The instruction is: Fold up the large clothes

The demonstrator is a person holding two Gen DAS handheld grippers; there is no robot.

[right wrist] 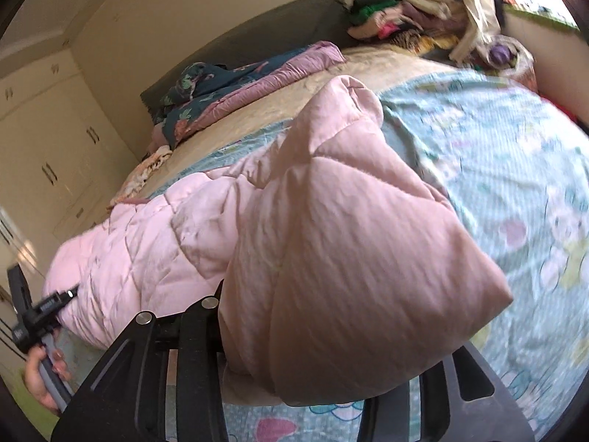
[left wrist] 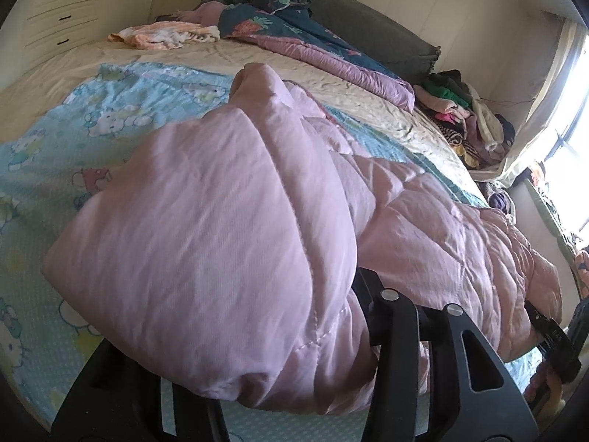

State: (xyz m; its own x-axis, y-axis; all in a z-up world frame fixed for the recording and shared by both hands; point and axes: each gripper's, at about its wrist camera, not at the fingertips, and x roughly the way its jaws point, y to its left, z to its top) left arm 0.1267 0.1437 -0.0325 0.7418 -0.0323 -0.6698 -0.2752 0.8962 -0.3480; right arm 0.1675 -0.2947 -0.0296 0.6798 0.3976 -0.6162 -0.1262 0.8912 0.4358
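Note:
A pink quilted padded jacket (left wrist: 228,202) lies across the blue cartoon-print sheet (left wrist: 55,140) on the bed. My left gripper (left wrist: 316,353) is shut on a bunched fold of the jacket, which drapes over its fingers and hides the tips. In the right wrist view the jacket (right wrist: 331,258) also covers my right gripper (right wrist: 331,368), which is shut on another fold of it. The right gripper shows at the right edge of the left wrist view (left wrist: 552,335). The left gripper shows at the left of the right wrist view (right wrist: 40,316), held by a hand.
A floral and mauve quilt (left wrist: 294,33) lies bunched by the grey headboard (left wrist: 368,18). A pile of mixed clothes (left wrist: 467,118) sits at the far corner by the window. A peach cloth (left wrist: 165,37) lies near white drawers (left wrist: 62,11). Wardrobe doors (right wrist: 48,147) stand beside the bed.

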